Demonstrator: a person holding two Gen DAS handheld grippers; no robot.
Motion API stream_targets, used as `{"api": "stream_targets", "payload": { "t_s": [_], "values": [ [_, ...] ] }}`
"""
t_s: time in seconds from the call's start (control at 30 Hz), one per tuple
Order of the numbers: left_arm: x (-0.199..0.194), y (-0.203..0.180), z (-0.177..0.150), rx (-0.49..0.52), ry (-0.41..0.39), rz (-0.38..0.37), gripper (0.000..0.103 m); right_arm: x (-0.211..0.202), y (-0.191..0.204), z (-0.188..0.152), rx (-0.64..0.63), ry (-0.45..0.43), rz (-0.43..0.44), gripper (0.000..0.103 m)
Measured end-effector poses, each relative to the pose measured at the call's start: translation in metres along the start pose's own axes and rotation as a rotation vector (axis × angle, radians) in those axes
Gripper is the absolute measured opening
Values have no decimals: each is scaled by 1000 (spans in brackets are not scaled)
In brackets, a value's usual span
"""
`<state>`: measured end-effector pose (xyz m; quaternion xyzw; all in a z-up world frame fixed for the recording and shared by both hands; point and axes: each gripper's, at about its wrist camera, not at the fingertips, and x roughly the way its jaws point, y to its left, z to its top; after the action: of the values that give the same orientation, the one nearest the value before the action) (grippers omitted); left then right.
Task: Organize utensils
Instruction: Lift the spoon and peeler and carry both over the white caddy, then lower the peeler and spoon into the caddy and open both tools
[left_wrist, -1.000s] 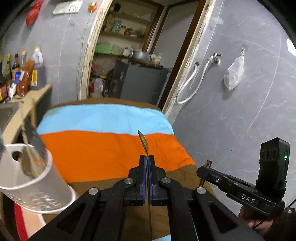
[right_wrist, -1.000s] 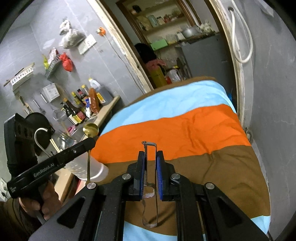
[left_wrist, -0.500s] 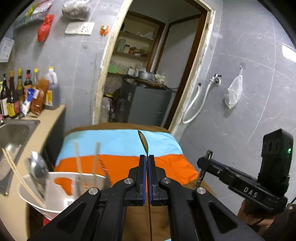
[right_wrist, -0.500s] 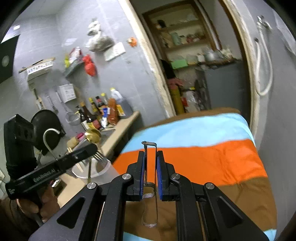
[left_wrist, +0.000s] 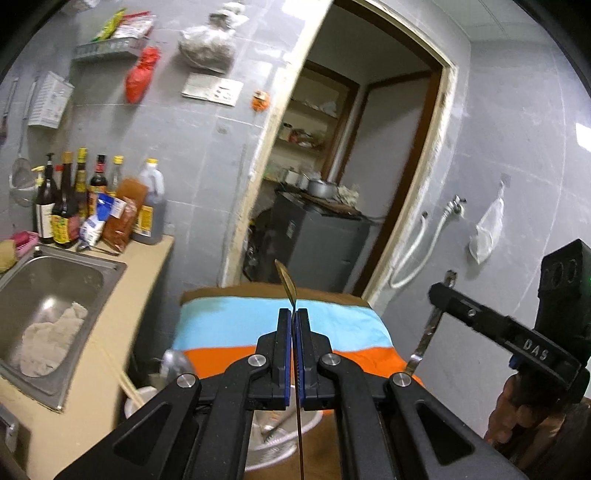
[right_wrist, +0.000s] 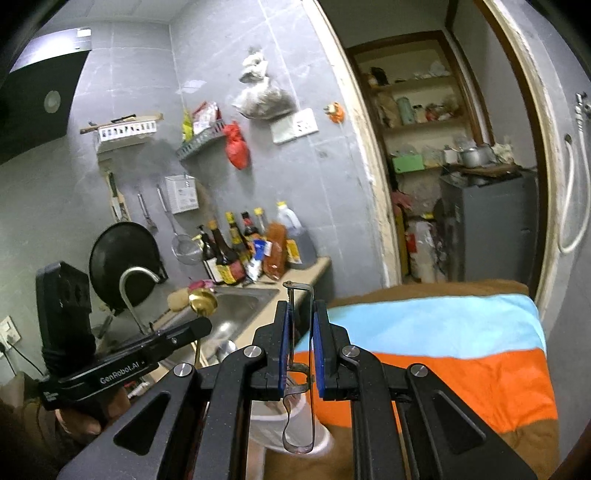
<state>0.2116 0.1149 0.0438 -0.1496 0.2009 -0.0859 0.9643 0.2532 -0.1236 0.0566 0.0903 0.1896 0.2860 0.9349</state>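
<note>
Transport step, we judge: both grippers are loaded and up off the striped cloth (left_wrist: 280, 325). Our left gripper (left_wrist: 294, 317) is clenched on a gold spoon (left_wrist: 286, 282), bowl up and handle hanging below the jaws. Our right gripper (right_wrist: 300, 325) clamps a wire-frame peeler (right_wrist: 299, 369), its loop hanging under the pads. White caddy (left_wrist: 147, 397) sits low at the cloth's left edge beside the sink (left_wrist: 48, 295), chopsticks (left_wrist: 122, 376) in it. Next we need to tip the spoon handle-down over the caddy, then release; peeler follows.
</note>
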Motion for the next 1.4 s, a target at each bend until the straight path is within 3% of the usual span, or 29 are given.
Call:
{"api": "stream_targets", "payload": {
  "t_s": [0.3, 0.53, 0.67, 0.9, 1.4],
  "values": [
    [0, 64, 17, -112, -49, 85, 3, 24, 26, 18, 7, -48, 42, 11],
    [14, 94, 15, -197, -59, 86, 3, 41, 36, 10, -15, -20, 37, 11],
    [22, 99, 8, -221, -67, 103, 3, 49, 40, 5, -46, -6, -1, 11],
    [32, 90, -4, -168, -51, 152, 3, 62, 40, -9, -49, 36, -22, 11],
    [30, 89, -19, -169, -43, 151, 3, 76, 50, -36, -95, 89, -63, 11]
  ]
}}
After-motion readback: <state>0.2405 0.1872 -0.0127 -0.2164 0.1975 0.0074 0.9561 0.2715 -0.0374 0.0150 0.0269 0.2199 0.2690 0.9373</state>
